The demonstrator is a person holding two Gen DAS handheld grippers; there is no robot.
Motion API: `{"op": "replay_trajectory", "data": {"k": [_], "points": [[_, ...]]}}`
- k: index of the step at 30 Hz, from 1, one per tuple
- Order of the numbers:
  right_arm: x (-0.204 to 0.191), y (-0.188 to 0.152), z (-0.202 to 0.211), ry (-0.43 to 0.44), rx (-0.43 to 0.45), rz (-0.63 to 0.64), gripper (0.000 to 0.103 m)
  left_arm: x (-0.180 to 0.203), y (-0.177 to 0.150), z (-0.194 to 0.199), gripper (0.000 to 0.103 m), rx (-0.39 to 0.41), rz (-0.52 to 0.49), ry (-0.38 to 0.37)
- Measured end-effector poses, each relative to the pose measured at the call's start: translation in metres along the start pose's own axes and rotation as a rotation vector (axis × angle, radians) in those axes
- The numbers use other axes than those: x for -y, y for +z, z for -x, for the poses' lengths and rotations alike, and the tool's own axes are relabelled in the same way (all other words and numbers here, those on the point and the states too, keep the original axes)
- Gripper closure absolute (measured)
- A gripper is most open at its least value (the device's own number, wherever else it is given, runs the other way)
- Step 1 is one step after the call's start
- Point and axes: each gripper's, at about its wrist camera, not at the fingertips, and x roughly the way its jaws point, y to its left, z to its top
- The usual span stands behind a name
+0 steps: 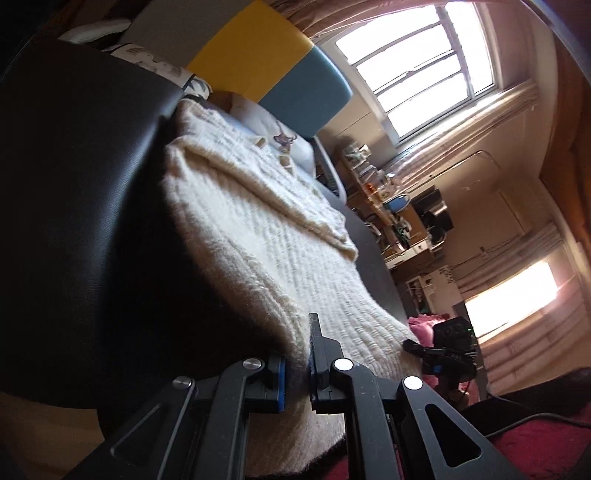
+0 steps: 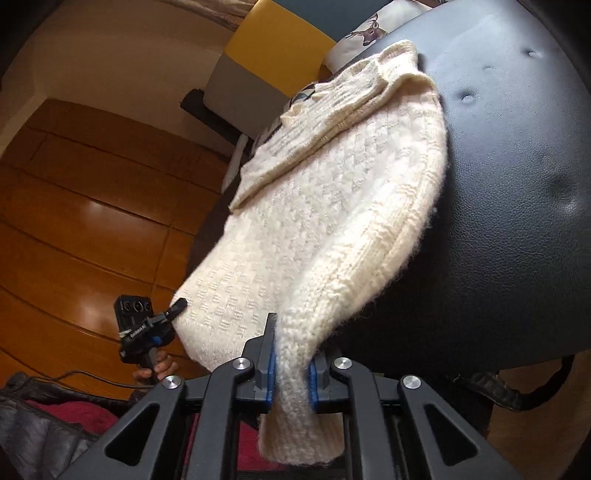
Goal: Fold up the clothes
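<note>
Across the broad black leather cushion (image 2: 517,166), a cream chunky-knit sweater (image 2: 325,192) is spread, with its near hem lifted clear of the leather and its far end lying up by the printed deer pillow (image 2: 364,35). A sleeve or folded panel (image 1: 258,177) is seen laid across the body of the knit in the left wrist view. The ribbed hem corner is clamped by the right gripper (image 2: 291,373), blue pads pressed into the wool on both sides, a loose tail of knit hanging below the jaws. The opposite hem edge is pinched by the left gripper (image 1: 297,373), its jaws closed tight on the fabric; that same tool is picked out from the right wrist view (image 2: 173,308), a hand (image 2: 160,367) wrapped round its handle, over the polished wooden floor (image 2: 74,203).

The wool is judged to be soft, thick and fairly heavy for its size: sag between the two grips is to be expected, and stretch in the rib if it is pulled hard. Slippage seems unlikely, since the fuzzy yarn is gripped well by the pads. The hold is judged best kept at the two hem corners, so that the edge may be carried level toward the collar end. A fold in half is judged to be the step in hand, not yet made.
</note>
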Motion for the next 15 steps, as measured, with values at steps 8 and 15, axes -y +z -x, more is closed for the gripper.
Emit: {"op": "replay_trajectory", "data": {"k": [8, 15], "points": [[-0.01, 0.082, -0.005, 0.11, 0.125, -0.012, 0.091, 0.006, 0.059, 0.003, 0.094, 0.091, 0.05, -0.162], [0.01, 0.178, -0.038, 0.079, 0.178, -0.059, 0.091, -0.018, 0.154, -0.046, 0.094, 0.14, 0.094, -0.126]]}}
